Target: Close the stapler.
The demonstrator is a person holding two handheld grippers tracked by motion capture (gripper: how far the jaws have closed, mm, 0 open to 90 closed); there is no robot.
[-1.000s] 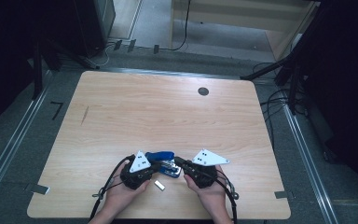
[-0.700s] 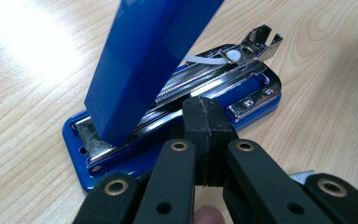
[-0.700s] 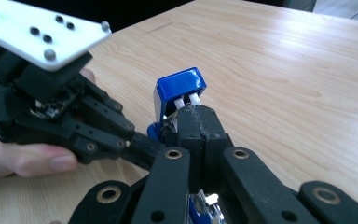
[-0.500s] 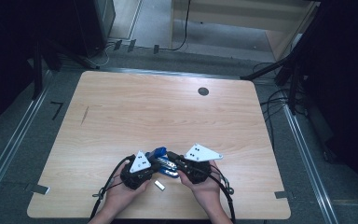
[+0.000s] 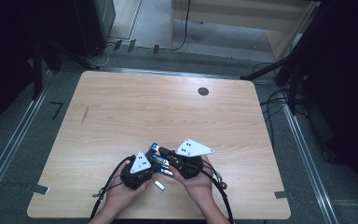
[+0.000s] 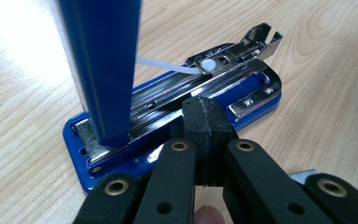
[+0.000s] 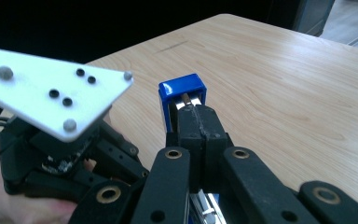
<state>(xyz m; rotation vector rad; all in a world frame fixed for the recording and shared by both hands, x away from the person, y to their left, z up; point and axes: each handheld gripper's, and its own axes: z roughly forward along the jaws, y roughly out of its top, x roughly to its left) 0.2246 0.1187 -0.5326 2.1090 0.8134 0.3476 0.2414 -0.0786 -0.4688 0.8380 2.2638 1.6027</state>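
Stapler spring rail — left gripper view

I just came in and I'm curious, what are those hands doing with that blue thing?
A person is opening a blue stapler on the table. The left tool, shut, presses down on the stapler's base. The right tool, also shut, is against the blue lid, which is swung up to stand nearly upright. The metal staple track lies bare. A small white piece lies on the table near the hands.

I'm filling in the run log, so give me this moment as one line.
stapler: open, top raised | left gripper: shut, at base | right gripper: shut, at top
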